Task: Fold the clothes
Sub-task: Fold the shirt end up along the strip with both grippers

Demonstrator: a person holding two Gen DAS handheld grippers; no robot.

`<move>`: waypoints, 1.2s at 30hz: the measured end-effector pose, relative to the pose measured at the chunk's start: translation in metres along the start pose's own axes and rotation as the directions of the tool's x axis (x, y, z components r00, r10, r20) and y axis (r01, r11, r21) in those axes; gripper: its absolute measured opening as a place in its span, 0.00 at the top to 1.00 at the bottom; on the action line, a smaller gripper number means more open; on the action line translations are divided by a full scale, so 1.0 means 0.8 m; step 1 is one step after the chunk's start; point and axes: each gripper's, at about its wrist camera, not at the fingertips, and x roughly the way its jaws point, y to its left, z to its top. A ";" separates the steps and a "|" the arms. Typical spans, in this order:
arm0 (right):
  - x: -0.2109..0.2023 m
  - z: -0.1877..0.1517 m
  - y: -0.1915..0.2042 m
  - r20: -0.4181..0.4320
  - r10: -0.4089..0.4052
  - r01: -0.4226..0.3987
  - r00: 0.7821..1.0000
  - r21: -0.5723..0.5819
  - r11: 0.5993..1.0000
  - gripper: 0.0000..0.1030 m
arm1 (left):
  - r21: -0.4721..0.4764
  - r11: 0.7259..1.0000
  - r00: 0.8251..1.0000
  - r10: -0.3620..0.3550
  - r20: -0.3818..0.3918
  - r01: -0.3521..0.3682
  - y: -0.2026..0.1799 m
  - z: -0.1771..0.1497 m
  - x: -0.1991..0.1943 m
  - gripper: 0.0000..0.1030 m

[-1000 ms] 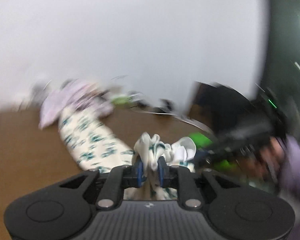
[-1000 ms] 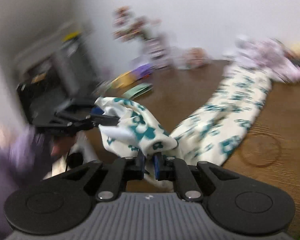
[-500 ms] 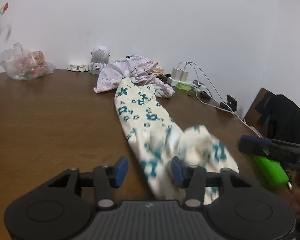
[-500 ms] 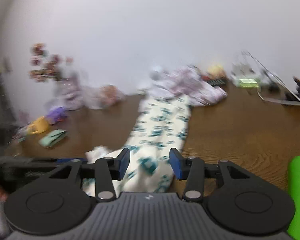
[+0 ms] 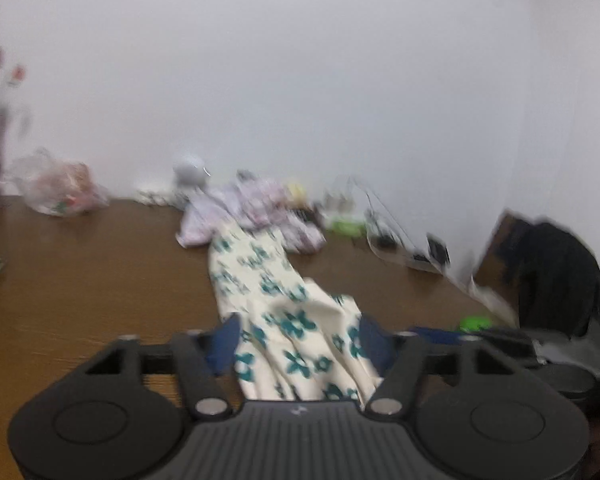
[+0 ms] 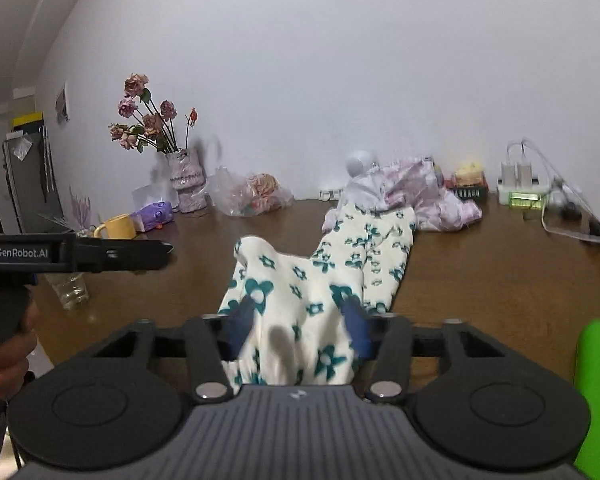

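A cream garment with teal flowers (image 5: 276,300) lies stretched along the brown table (image 5: 80,280), its near end bunched and folded over. It also shows in the right wrist view (image 6: 324,280). My left gripper (image 5: 298,342) is open, its blue pads on either side of the near end of the cloth. My right gripper (image 6: 300,320) is open over the same near end. The left gripper's body (image 6: 76,254) shows at the left of the right wrist view.
A pale purple garment (image 6: 420,196) lies in a heap at the far end. A vase of flowers (image 6: 184,184), a plastic bag (image 6: 252,196), a yellow cup (image 6: 118,227), a glass (image 6: 70,286) and a power strip with cables (image 6: 524,196) stand around the table. A black chair (image 5: 556,276) is at the right.
A second ago both grippers were shut on the flowered cloth and held it up. They opened and the cloth dropped onto the table; both now hover open over its near end.
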 end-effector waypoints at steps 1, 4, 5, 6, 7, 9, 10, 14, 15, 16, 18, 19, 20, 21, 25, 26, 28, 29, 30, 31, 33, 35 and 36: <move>0.007 0.001 0.000 -0.008 0.000 0.000 1.000 0.000 1.000 0.68 | 0.005 1.000 1.000 -0.006 -0.029 0.006 -0.002 0.001 0.015 0.62; 0.035 -0.002 -0.008 -0.067 -0.014 0.016 0.998 0.038 0.999 0.67 | -0.050 0.998 0.994 0.035 -0.104 -0.040 0.011 -0.006 0.060 0.59; 0.043 -0.005 -0.013 -0.090 -0.016 0.021 0.996 0.062 0.998 0.66 | -0.067 0.997 0.993 0.033 -0.118 -0.041 0.016 -0.009 0.069 0.52; 0.050 -0.007 -0.018 -0.113 -0.017 0.027 0.993 0.085 0.996 0.65 | -0.076 0.997 0.992 0.026 -0.124 -0.036 0.018 -0.013 0.073 0.47; 0.058 -0.010 -0.022 -0.136 -0.018 0.033 0.991 0.108 0.994 0.64 | -0.084 0.996 0.991 0.019 -0.131 -0.030 0.020 -0.016 0.077 0.45; 0.065 -0.016 -0.025 -0.148 -0.016 0.033 0.989 0.114 0.993 0.63 | -0.089 0.995 0.991 0.025 -0.135 -0.037 0.023 -0.022 0.083 0.37; 0.067 -0.018 -0.027 -0.152 -0.016 0.035 0.988 0.122 0.992 0.63 | -0.092 0.995 0.990 0.036 -0.135 -0.049 0.025 -0.024 0.086 0.37; 0.072 -0.025 -0.036 -0.168 -0.011 0.041 0.986 0.175 0.984 0.61 | -0.127 0.992 0.991 -0.021 -0.131 0.004 0.033 -0.027 0.087 0.77; 0.071 -0.025 -0.036 -0.172 -0.002 0.034 0.985 0.181 0.983 0.63 | -0.127 0.992 0.991 -0.035 -0.130 0.018 0.032 -0.027 0.087 0.79; 0.070 -0.025 -0.035 -0.176 0.009 0.024 0.984 0.186 0.982 0.75 | -0.107 0.994 0.991 -0.031 -0.133 0.016 0.027 -0.027 0.086 0.81; 0.063 -0.023 -0.031 -0.186 0.026 0.010 0.982 0.187 0.982 0.83 | -0.076 0.997 0.987 -0.039 -0.158 0.027 0.019 -0.032 0.081 0.86; 0.057 -0.023 -0.026 -0.194 0.025 0.010 0.981 0.175 0.985 0.84 | -0.064 0.997 0.985 -0.046 -0.169 0.036 0.015 -0.035 0.076 0.86; 0.049 -0.025 -0.022 -0.199 0.027 0.006 0.980 0.163 0.987 0.84 | -0.051 0.997 0.982 -0.061 -0.179 0.053 0.012 -0.042 0.064 0.86; 0.039 -0.028 -0.019 -0.204 0.035 -0.002 0.978 0.160 0.987 0.84 | -0.038 0.997 0.979 -0.076 -0.188 0.070 0.008 -0.049 0.053 0.86; -0.014 -0.052 0.005 -0.224 0.052 -0.021 0.973 0.137 0.990 0.85 | -0.025 0.991 0.967 -0.132 -0.217 0.130 -0.004 -0.070 0.009 0.84; -0.027 -0.056 0.012 -0.230 0.047 -0.019 0.972 0.125 0.992 0.83 | -0.013 0.992 0.969 -0.129 -0.213 0.129 -0.008 -0.070 -0.001 0.78; -0.047 -0.054 0.025 -0.218 0.025 -0.005 0.976 0.092 0.996 0.78 | 0.019 0.995 0.981 -0.094 -0.167 0.099 -0.012 -0.064 -0.019 0.76; -0.058 -0.047 0.030 -0.191 0.028 -0.013 0.981 0.076 0.997 0.79 | 0.031 0.997 0.989 -0.069 -0.129 0.074 -0.013 -0.056 -0.030 0.75; -0.068 -0.040 0.035 -0.156 0.037 -0.028 0.987 0.060 0.998 0.75 | 0.034 0.997 0.994 -0.061 -0.095 0.064 -0.013 -0.048 -0.039 0.72; -0.072 -0.034 0.036 -0.130 0.032 -0.026 0.991 0.050 0.998 0.66 | 0.030 0.997 0.996 -0.066 -0.060 0.068 -0.012 -0.041 -0.048 0.68; -0.076 -0.025 0.037 -0.085 0.011 -0.008 0.996 0.037 0.999 0.58 | 0.026 0.996 0.995 -0.085 -0.042 0.086 -0.012 -0.034 -0.052 0.55; -0.062 -0.027 0.033 -0.100 -0.004 0.009 0.995 0.054 0.999 0.57 | 0.034 0.996 0.993 -0.079 -0.082 0.082 -0.016 -0.040 -0.036 0.55; -0.054 -0.029 0.030 -0.113 -0.006 0.014 0.994 0.070 0.997 0.57 | 0.038 0.996 0.992 -0.076 -0.103 0.080 -0.018 -0.043 -0.029 0.55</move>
